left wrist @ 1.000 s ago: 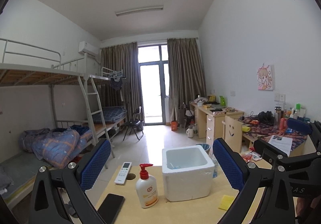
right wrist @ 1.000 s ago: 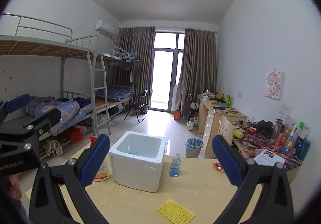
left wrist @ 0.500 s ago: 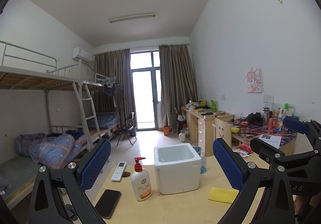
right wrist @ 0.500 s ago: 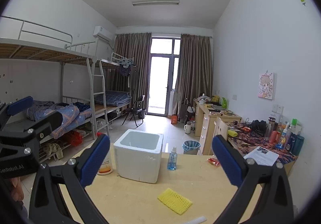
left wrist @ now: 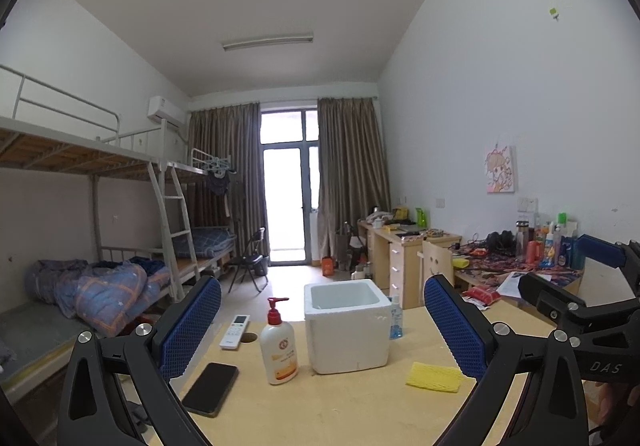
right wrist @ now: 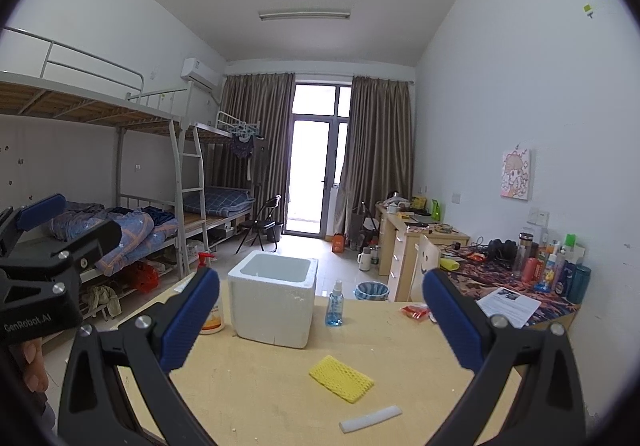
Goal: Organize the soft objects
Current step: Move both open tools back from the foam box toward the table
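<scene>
A yellow mesh sponge (right wrist: 341,384) lies flat on the wooden table (right wrist: 272,402), in front of and right of a white foam box (right wrist: 273,303). It also shows in the left wrist view (left wrist: 433,377), right of the foam box (left wrist: 346,326). A white foam strip (right wrist: 370,419) lies nearer me. My left gripper (left wrist: 322,326) is open and empty, above the table's near side. My right gripper (right wrist: 320,320) is open and empty, held above the sponge and strip.
A pump soap bottle (left wrist: 278,342), a black phone (left wrist: 210,388) and a white remote (left wrist: 235,331) lie left of the box. A small blue spray bottle (right wrist: 334,304) stands right of it. A cluttered desk (right wrist: 516,286) is at the right, bunk beds (right wrist: 120,230) at the left.
Both grippers have pulled back and risen. More of the table shows now, including the sponge, the phone and the foam strip. Both stay open.
</scene>
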{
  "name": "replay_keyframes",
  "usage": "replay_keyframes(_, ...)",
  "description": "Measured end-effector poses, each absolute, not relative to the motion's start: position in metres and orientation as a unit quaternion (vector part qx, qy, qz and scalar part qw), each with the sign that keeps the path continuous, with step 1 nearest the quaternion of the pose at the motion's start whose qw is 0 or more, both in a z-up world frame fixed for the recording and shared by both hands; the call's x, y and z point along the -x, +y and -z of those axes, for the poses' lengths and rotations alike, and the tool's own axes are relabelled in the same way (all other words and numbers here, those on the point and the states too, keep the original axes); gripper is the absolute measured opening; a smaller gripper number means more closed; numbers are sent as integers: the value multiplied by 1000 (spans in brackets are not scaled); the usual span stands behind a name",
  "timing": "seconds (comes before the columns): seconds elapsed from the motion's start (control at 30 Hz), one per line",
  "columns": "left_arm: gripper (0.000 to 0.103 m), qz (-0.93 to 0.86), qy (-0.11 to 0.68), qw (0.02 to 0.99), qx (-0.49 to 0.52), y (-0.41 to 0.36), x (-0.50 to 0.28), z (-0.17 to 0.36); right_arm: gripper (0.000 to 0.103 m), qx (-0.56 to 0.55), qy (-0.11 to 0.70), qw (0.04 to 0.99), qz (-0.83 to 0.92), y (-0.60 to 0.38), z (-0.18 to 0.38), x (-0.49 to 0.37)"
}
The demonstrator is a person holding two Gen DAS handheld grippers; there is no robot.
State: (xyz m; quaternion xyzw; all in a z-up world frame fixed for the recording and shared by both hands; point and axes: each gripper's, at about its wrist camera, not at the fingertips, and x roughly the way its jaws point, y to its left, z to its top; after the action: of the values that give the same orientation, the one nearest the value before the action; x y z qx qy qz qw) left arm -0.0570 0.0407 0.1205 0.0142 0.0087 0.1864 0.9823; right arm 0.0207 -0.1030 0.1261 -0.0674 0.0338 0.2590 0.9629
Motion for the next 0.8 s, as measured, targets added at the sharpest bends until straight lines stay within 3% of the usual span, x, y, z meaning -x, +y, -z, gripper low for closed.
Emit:
replay_keyframes(0.53, 102, -173, -21, 985, -5, 25, 75, -84, 103, 46, 30, 964, -261, -124, -94, -11)
replay_keyframes(0.8, 102, -155, 3, 988, 3, 21, 64, -60, 103, 39, 41, 966, -254, -130, -72, -14)
